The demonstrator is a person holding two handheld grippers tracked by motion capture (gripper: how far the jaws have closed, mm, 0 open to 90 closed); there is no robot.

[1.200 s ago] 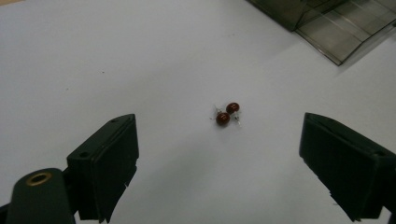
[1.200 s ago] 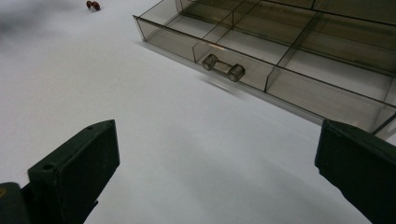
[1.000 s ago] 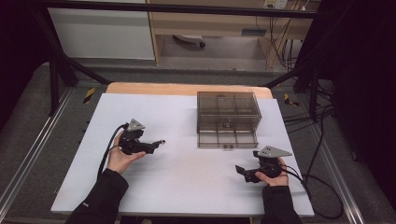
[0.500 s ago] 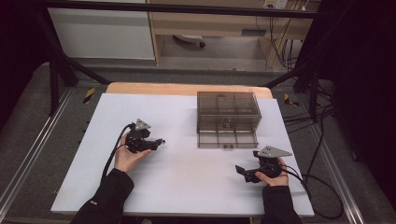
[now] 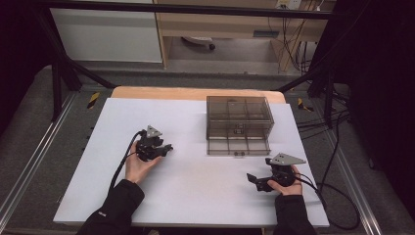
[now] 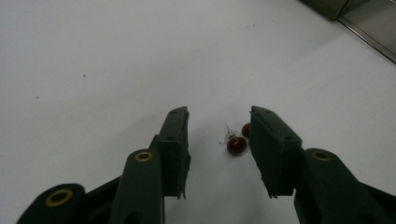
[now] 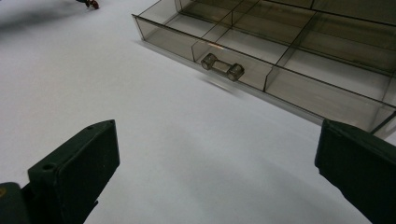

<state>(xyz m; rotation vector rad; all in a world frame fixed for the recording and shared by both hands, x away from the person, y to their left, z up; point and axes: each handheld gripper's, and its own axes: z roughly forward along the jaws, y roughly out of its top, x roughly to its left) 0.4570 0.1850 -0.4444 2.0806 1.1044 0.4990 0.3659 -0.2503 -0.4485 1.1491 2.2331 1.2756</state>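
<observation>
Two small dark-red round beads (image 6: pixel 236 145) with a thin clear stalk lie on the white table top (image 6: pixel 116 56). One bead is partly hidden behind a jaw. My left gripper (image 6: pixel 219 127) is low over them; its jaws have just been closing and stand either side of the beads without touching them. In the high view the left gripper (image 5: pixel 168 148) is left of centre. My right gripper (image 5: pixel 252 179) rests near the front right, wide open and empty (image 7: pixel 218 140), facing the pulled-out drawer (image 7: pixel 261 56) of a smoky clear box (image 5: pixel 240 113).
The drawer is divided into several empty compartments and has a clear bar handle (image 7: pixel 222 67). The white sheet (image 5: pixel 195 205) covers a wooden table (image 5: pixel 161 93) set in a metal frame. Cables trail from both grippers; the right one's cable loops off the table's right edge.
The left hand has shifted a little to the right and lower toward the table, and its jaws stand narrower. The right hand and the box have not moved.
</observation>
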